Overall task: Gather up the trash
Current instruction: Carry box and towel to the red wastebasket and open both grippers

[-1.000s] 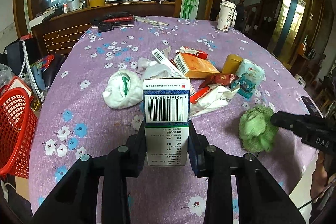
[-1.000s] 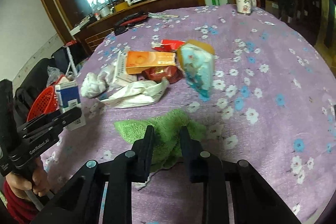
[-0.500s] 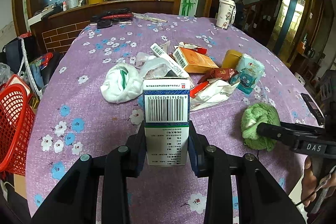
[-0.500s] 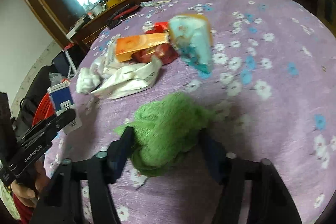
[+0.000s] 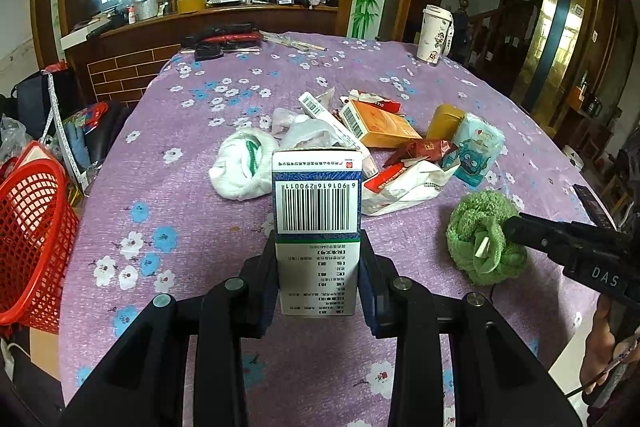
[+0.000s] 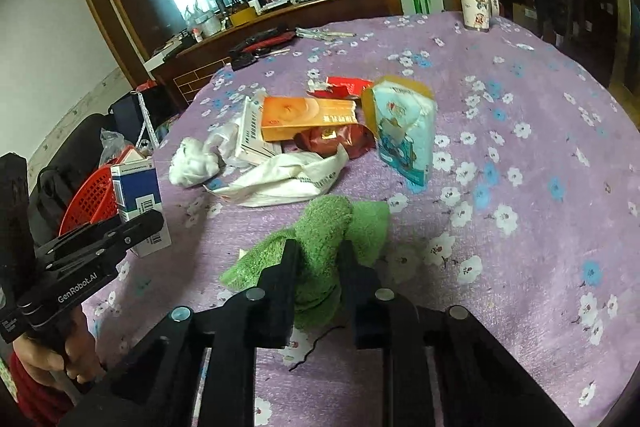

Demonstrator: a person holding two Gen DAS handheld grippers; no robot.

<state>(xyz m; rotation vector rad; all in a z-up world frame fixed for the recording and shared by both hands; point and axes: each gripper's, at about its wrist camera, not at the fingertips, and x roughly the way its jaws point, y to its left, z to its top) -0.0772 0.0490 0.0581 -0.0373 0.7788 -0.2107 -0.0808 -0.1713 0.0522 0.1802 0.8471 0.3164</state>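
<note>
Home dining room: flowered tablecloth

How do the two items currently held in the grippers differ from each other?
The medicine box in the left gripper is rigid, white and blue with a printed barcode; the green cloth in the right gripper is soft, fuzzy and plain. The medicine box stands upright between the fingers, while the green cloth bunches and spills out to both sides. Both are clamped above the purple tablecloth.
</note>
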